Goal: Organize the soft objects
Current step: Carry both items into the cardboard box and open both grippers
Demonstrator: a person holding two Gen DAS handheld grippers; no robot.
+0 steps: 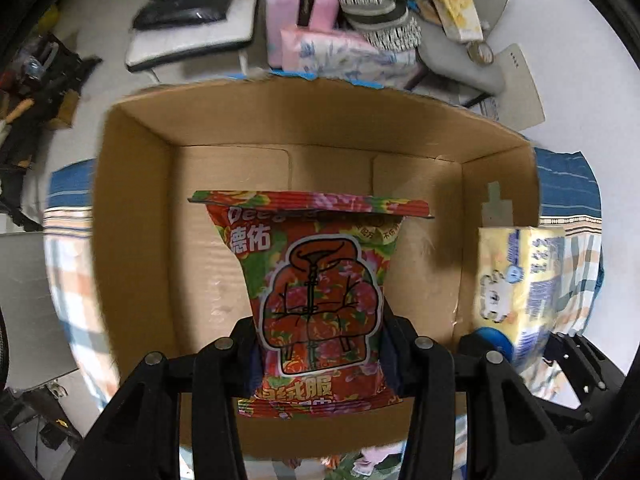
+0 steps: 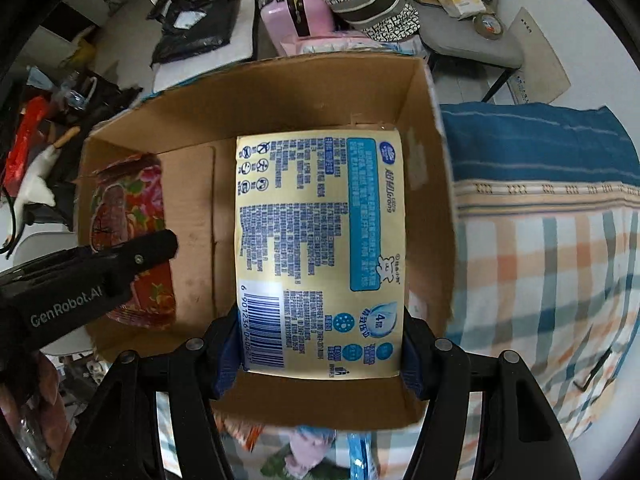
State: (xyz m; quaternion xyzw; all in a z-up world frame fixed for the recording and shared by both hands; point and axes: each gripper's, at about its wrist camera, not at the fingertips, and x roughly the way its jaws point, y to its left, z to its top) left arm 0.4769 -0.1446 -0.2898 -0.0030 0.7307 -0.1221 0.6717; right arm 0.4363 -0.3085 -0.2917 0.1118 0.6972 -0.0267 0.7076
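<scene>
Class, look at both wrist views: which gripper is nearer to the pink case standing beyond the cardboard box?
Hard to call. The left gripper and right gripper both hang over the cardboard box, well short of the pink case.

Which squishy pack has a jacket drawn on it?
The red flowery pack, squeezed in the left gripper over the cardboard box. The other, held by the right gripper, is a pale yellow tissue pack with blue writing.

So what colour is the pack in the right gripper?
Pale yellow pack with blue print, clearest in the right wrist view.
</scene>
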